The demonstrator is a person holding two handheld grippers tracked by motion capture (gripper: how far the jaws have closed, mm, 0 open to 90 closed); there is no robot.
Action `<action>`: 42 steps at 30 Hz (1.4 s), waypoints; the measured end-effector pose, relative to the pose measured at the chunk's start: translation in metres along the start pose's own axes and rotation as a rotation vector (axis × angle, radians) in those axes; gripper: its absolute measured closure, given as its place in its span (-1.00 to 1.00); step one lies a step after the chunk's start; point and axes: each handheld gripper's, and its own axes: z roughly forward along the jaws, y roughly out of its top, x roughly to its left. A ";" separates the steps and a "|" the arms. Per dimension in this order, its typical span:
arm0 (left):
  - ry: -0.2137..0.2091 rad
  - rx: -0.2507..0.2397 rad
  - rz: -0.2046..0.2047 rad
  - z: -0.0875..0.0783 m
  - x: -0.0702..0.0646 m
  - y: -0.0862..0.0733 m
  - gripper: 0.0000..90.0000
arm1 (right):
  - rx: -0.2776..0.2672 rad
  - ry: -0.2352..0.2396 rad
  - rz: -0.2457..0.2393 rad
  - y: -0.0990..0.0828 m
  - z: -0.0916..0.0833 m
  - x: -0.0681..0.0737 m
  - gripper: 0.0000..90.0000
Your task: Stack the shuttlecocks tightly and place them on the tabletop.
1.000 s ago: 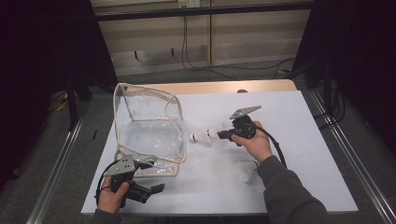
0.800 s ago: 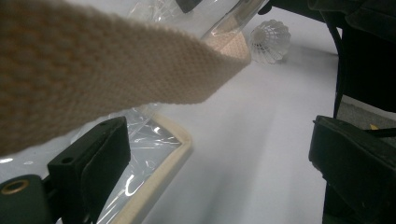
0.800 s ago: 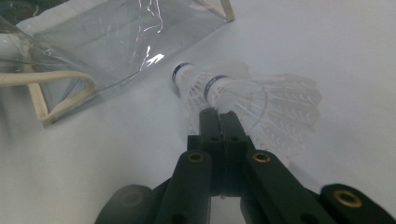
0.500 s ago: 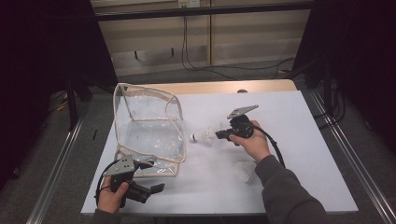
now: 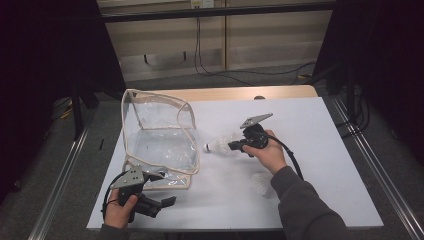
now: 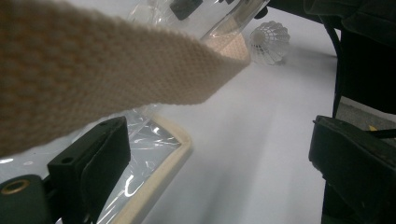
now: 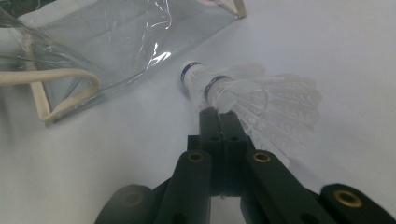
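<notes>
Two shuttlecocks are on show here: one shuttlecock point(image 5: 221, 145) is pinched at its feather skirt by the right gripper point(image 5: 235, 147), jaws clamped tight, and held just off the mouth of the clear bag point(image 5: 160, 137). A second shuttlecock point(image 5: 262, 183) is left lying on the white table point(image 5: 325, 150). The left gripper point(image 6: 219, 177) is spread wide, the bag's beige strap point(image 6: 93, 70) draped in front.

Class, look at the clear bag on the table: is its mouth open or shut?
Open. The bag stands with its cream-trimmed rim spread wide, facing the shuttlecock held in the right tongs.
</notes>
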 end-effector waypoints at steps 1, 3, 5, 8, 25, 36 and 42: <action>0.000 0.000 0.002 0.000 0.000 0.000 -0.88 | -0.002 0.003 0.001 0.001 0.000 0.000 1.00; 0.000 0.001 0.005 0.000 0.000 0.000 -0.88 | -0.001 0.004 -0.002 0.001 0.001 0.001 1.00; 0.000 0.001 0.003 0.000 0.000 0.000 -0.88 | 0.001 0.007 -0.008 0.002 0.002 0.001 1.00; 0.000 -0.003 -0.001 0.000 0.000 0.000 -0.88 | 0.009 0.008 -0.012 0.002 0.005 0.002 1.00; 0.000 -0.001 0.002 0.000 0.000 0.000 -0.88 | 0.014 0.014 -0.011 0.003 0.009 0.002 1.00; 0.000 -0.001 0.002 0.000 0.000 0.000 -0.88 | 0.012 0.015 -0.007 0.003 0.012 0.002 1.00; 0.000 -0.001 0.001 0.000 0.000 0.000 -0.88 | 0.012 0.016 -0.010 0.003 0.013 0.002 1.00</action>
